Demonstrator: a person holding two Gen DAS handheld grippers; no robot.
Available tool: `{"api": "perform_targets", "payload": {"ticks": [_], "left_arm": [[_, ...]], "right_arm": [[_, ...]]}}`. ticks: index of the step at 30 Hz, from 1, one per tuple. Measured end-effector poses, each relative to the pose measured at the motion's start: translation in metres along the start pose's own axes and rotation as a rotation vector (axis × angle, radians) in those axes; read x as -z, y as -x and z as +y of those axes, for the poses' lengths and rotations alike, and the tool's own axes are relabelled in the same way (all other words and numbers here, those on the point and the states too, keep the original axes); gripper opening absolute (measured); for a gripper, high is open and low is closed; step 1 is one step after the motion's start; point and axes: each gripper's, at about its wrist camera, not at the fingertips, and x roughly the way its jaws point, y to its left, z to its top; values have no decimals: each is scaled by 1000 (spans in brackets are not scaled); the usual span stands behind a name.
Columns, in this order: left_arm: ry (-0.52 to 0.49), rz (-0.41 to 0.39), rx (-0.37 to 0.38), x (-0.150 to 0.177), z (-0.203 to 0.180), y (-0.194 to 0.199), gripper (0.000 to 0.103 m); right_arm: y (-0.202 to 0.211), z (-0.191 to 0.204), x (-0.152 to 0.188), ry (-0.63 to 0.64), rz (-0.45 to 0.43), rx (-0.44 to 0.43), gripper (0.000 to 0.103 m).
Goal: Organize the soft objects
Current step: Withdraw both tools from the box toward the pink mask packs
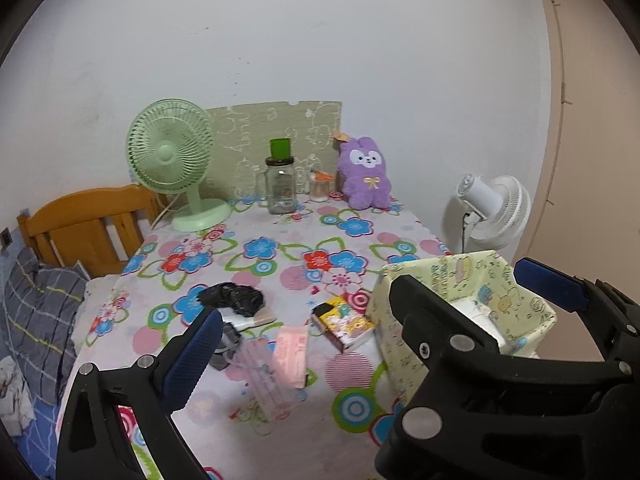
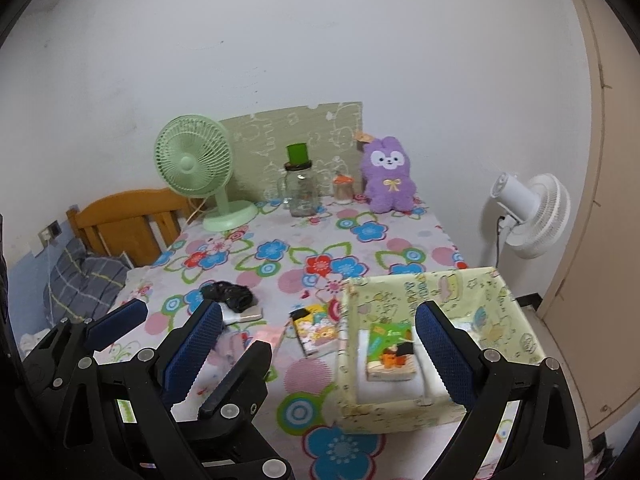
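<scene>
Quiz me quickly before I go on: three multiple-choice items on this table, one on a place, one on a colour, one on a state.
1. Where is the purple plush toy?
A. inside the fabric box
B. at the table's far edge, by the wall
C. on the bed

2. What colour is the desk fan standing on the table?
A. pale green
B. red
C. black

3. How do both hand-held grippers stand?
A. shut on a tissue pack
B. shut on nothing
C. open, holding nothing

Key: 1 B, it stands upright at the back of the table. 2 A, cage and base are pale green. 3 C, the left hand-held gripper and right hand-held gripper show fingers wide apart.
</scene>
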Motion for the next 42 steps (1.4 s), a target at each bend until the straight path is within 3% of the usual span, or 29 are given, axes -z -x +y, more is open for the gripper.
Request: {"api": "perform_targets", "payload": {"ticks": [10,16,35,42], "left_arm": [[26,23,-40,14,23,-8,100],[49,44,-56,21,37,-18,99],[102,151,-76,46,76,-54,94],[120,211,-63,57,83,-77,93]], "right_arm": [[-18,21,12,10,20,-18,98],[-32,33,18,23,41,-36,92],[-86,65,38,36,177,-76,78],[-112,67,47,35,243,-79,77]]}}
